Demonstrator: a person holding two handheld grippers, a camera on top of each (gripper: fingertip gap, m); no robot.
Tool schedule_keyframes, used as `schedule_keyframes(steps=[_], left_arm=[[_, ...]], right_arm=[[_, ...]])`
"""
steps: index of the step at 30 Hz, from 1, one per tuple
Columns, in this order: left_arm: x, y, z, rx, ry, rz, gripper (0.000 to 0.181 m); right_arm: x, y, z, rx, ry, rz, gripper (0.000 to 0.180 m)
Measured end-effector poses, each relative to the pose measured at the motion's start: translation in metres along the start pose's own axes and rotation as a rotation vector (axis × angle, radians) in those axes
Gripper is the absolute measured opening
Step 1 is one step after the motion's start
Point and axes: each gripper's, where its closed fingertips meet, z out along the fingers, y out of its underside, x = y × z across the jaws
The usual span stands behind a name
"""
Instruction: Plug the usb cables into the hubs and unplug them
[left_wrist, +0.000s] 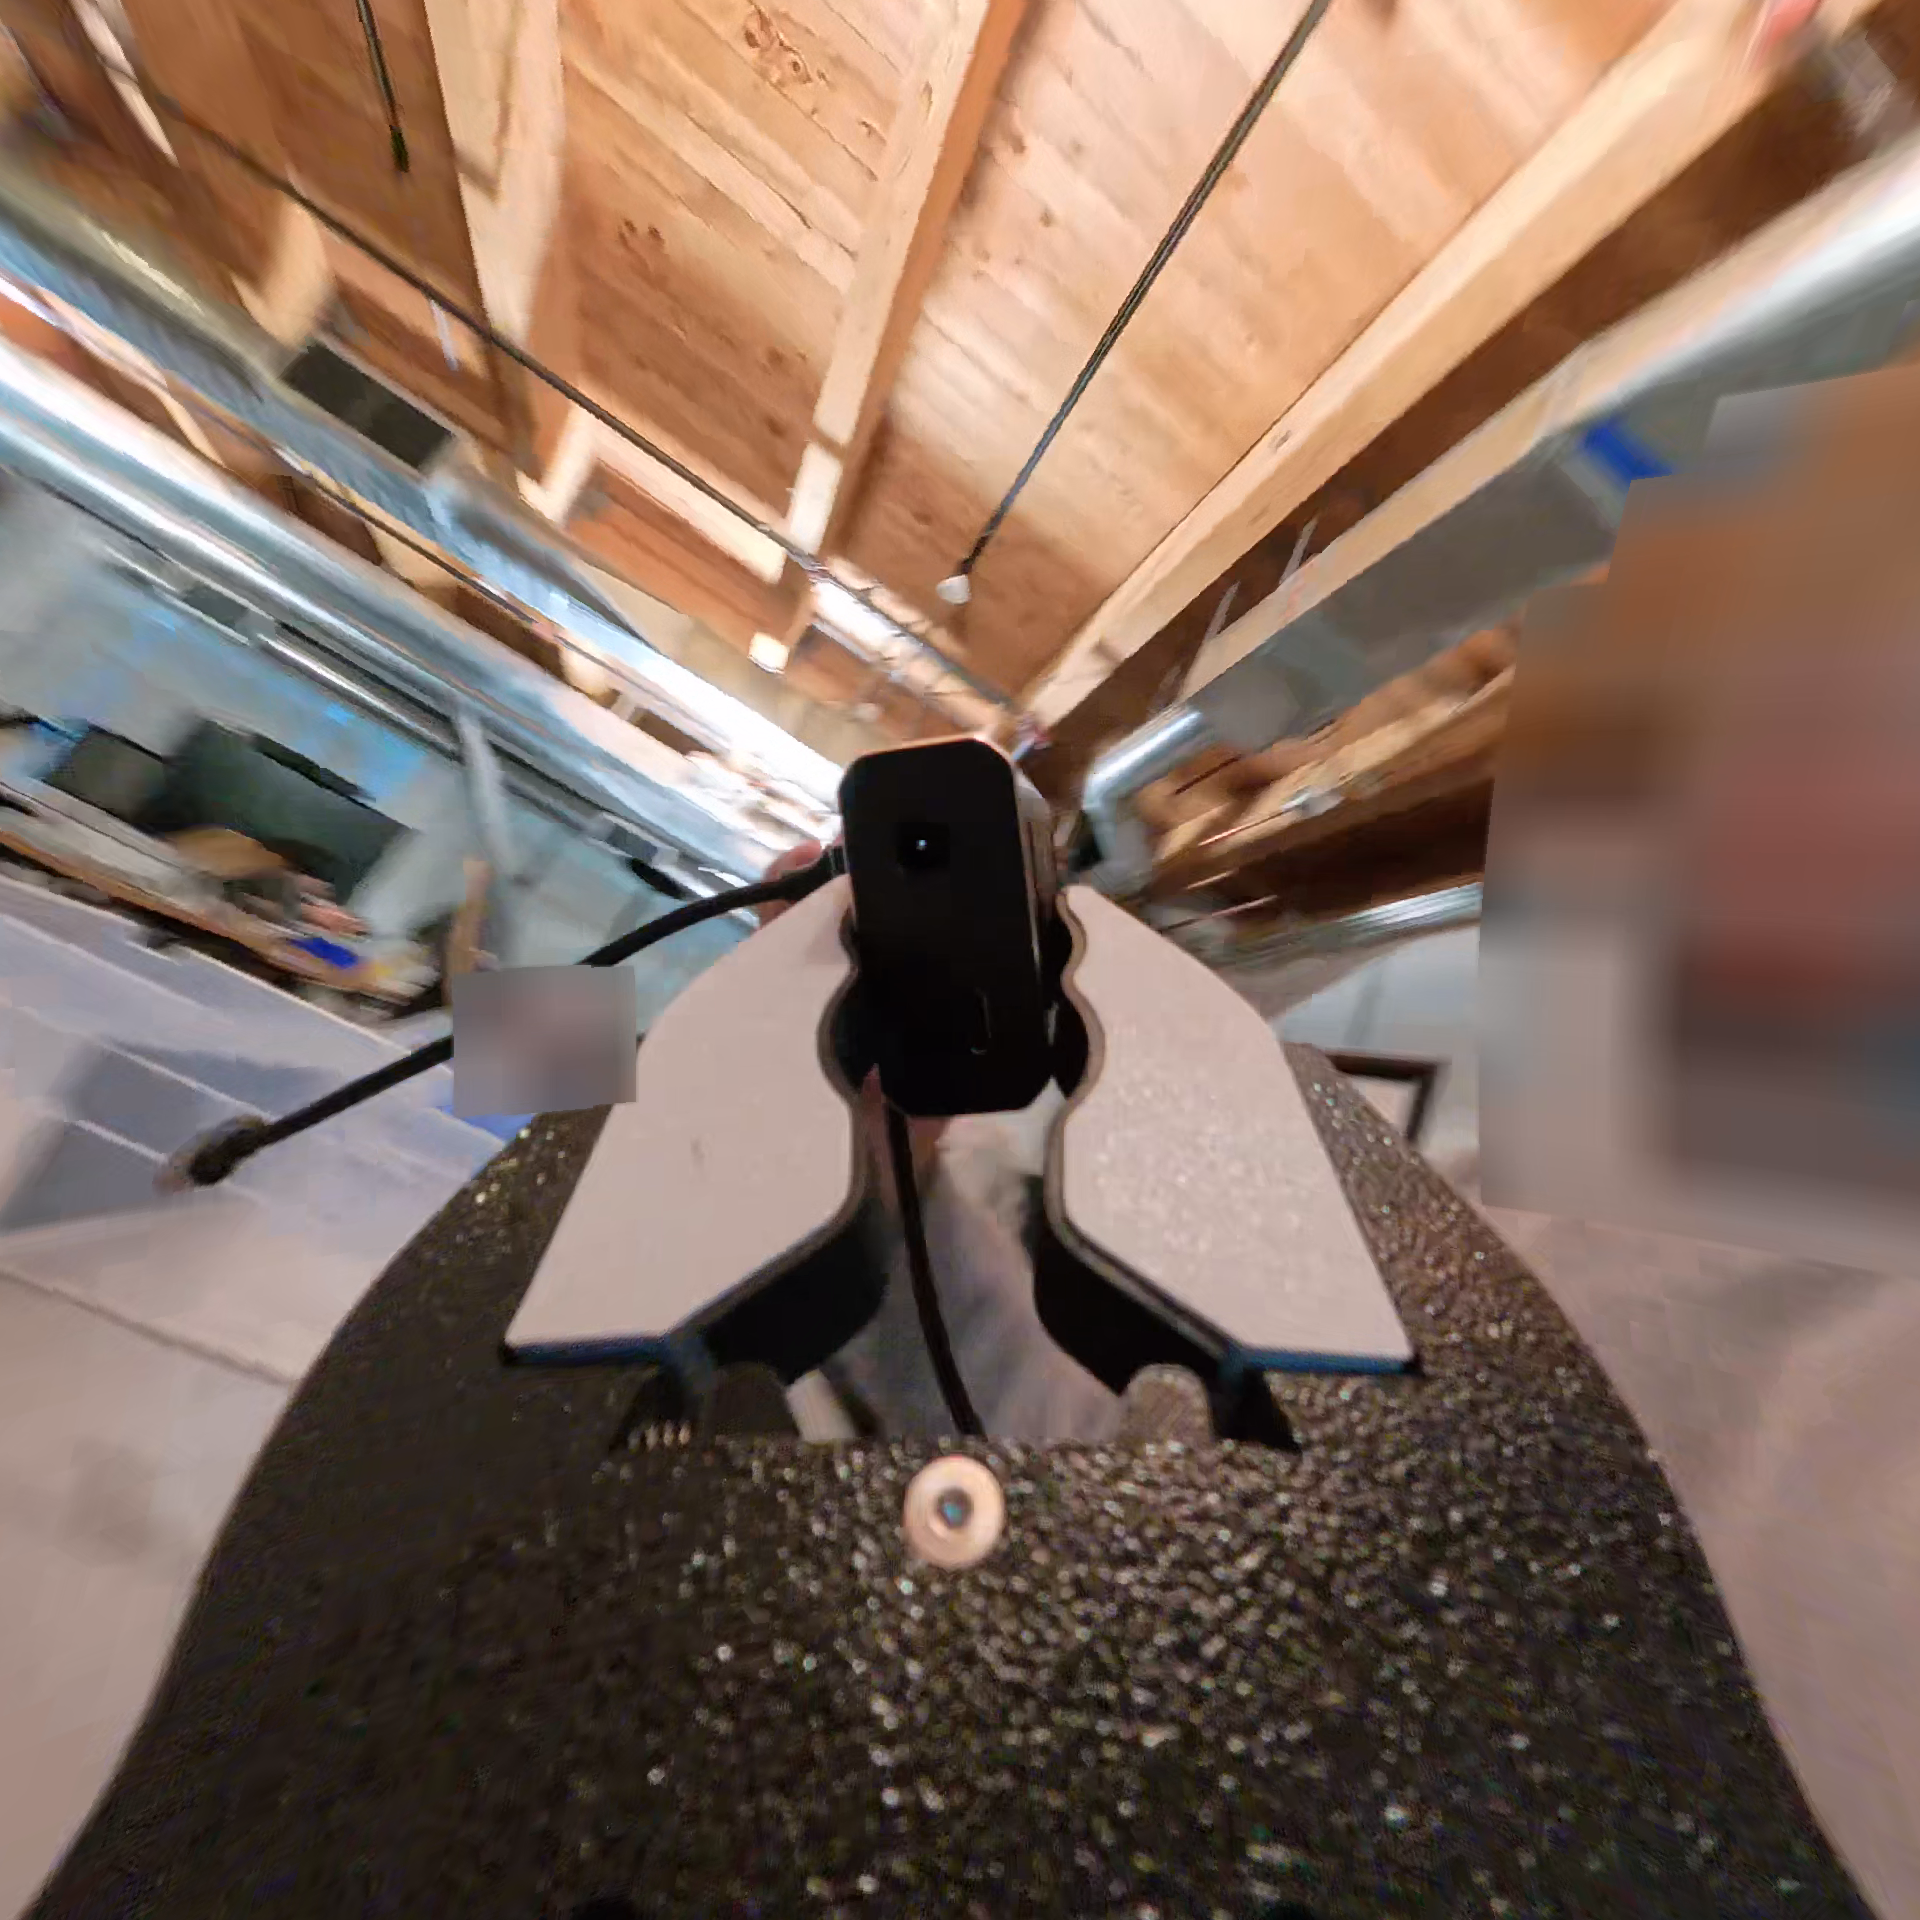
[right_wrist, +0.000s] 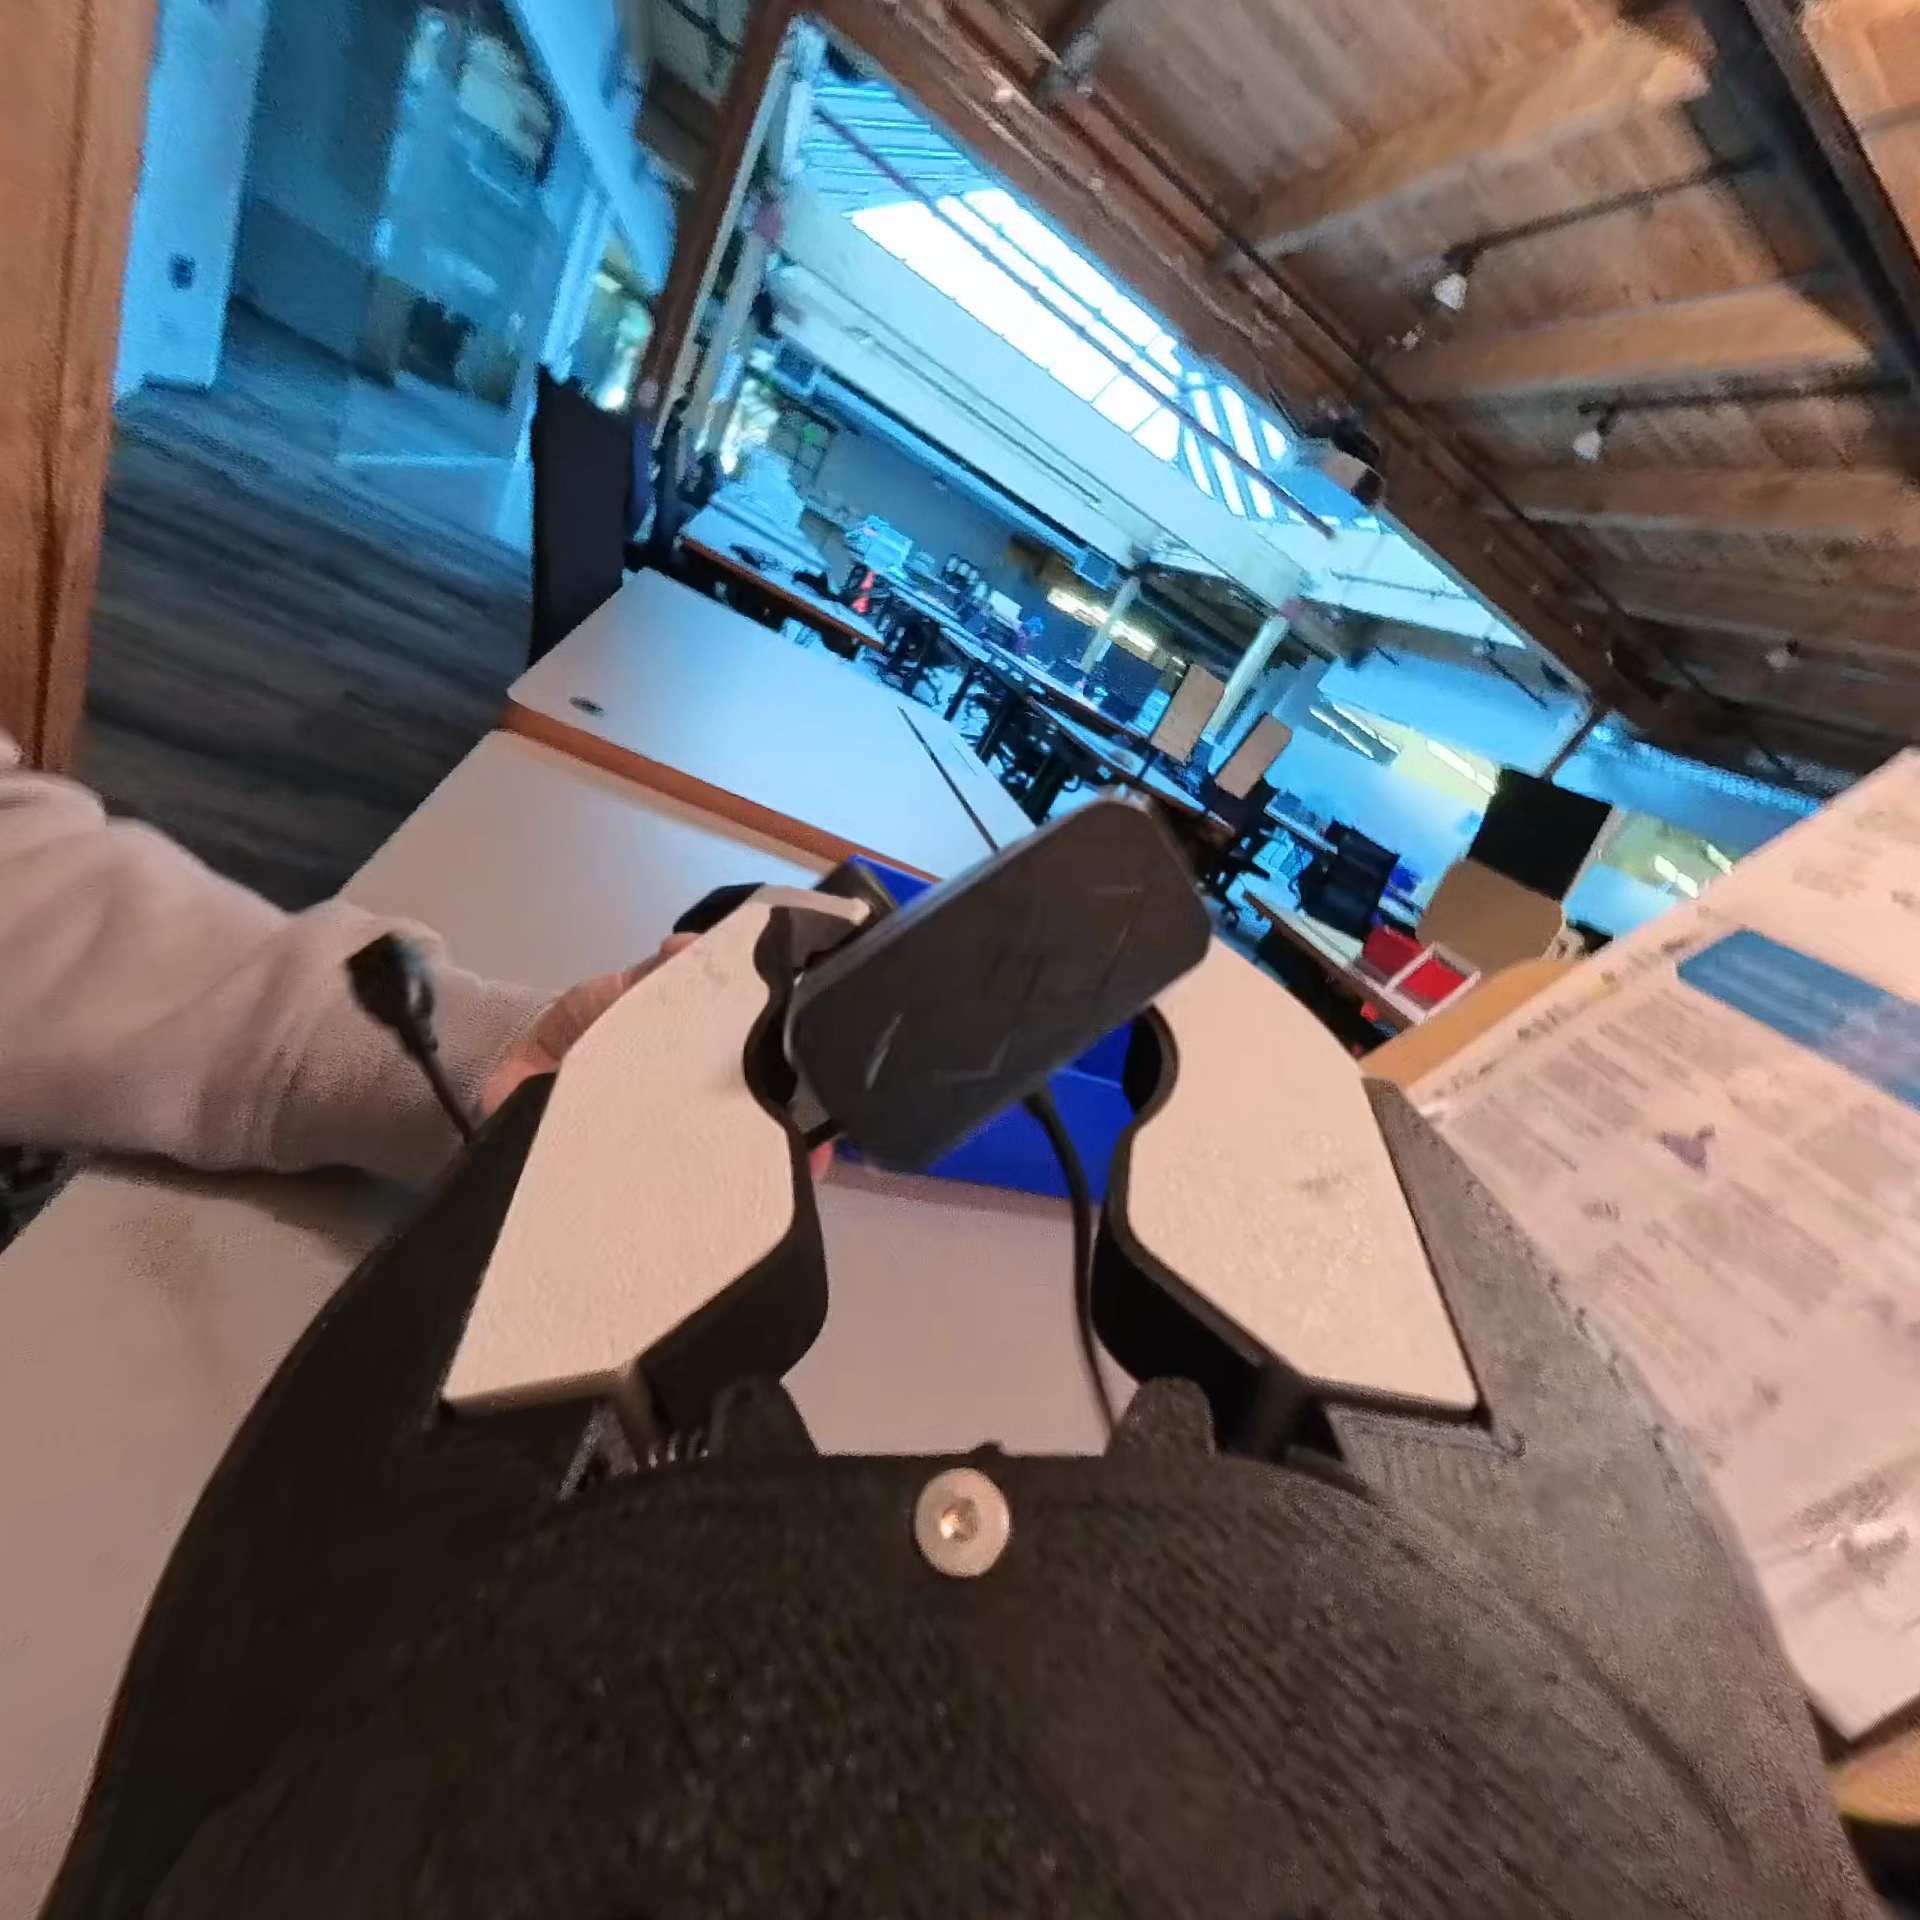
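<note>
In the left wrist view, my left gripper (left_wrist: 948, 940) is shut on a black USB hub (left_wrist: 940, 925), held end-on and pointing up toward the ceiling. One black cable (left_wrist: 925, 1268) hangs from the hub between the fingers. Another runs left to a loose plug (left_wrist: 213, 1155). In the right wrist view, my right gripper (right_wrist: 997, 966) is shut on a second black hub (right_wrist: 997, 982), which sits tilted across the fingertips. Its cable (right_wrist: 1081, 1226) drops between the fingers. A loose black plug (right_wrist: 390, 977) hangs at the left, in front of a grey sleeve.
A person's hand (right_wrist: 561, 1023) and grey sleeve (right_wrist: 156, 987) are at the left of the right wrist view. A blue bin (right_wrist: 1049, 1127) stands on the white table (right_wrist: 582, 862) behind the hub. Printed sheets (right_wrist: 1714, 1195) lie to the right. Wooden ceiling joists (left_wrist: 935, 312) fill the left wrist view.
</note>
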Motion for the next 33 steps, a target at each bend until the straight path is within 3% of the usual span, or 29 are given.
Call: schedule_keyframes(steps=[4,7,11,13,17,22,24,29,31,33], left_arm=[[0.004,-0.013,0.002,-0.110,-0.126,0.293,0.030],[0.013,-0.025,0.015,-0.284,-0.201,0.528,0.029],[0.002,-0.008,0.020,-0.837,-0.305,0.827,0.029],[-0.004,0.005,0.014,-1.131,-0.294,0.932,0.029],[-0.005,0.023,0.007,-1.461,-0.192,0.981,0.029],[0.003,0.028,0.024,-1.462,-0.098,0.928,0.029],[0.006,0.029,0.033,-1.425,-0.068,0.904,0.029],[0.001,0.024,0.039,-1.404,-0.062,0.918,0.030],[-0.008,0.015,0.045,-1.353,-0.151,0.963,0.037],[-0.019,-0.002,0.056,-1.236,-0.328,1.000,0.057]], right_arm=[[0.006,0.021,-0.010,-0.013,0.020,0.233,0.066],[0.010,0.041,-0.023,-0.065,0.049,0.298,0.072],[0.014,0.066,-0.035,-0.178,0.096,0.284,0.072],[-0.004,0.086,-0.030,-0.280,0.010,0.302,0.075],[-0.025,0.116,-0.007,-0.370,-0.031,0.327,0.078],[-0.036,0.145,0.018,-0.430,-0.023,0.290,0.064],[-0.036,0.139,0.024,-0.397,-0.011,0.193,0.028],[-0.023,0.139,0.017,-0.412,0.100,0.184,0.028],[-0.008,0.139,0.011,-0.422,0.203,0.189,0.028],[0.012,0.136,0.004,-0.401,0.327,0.215,0.028]])
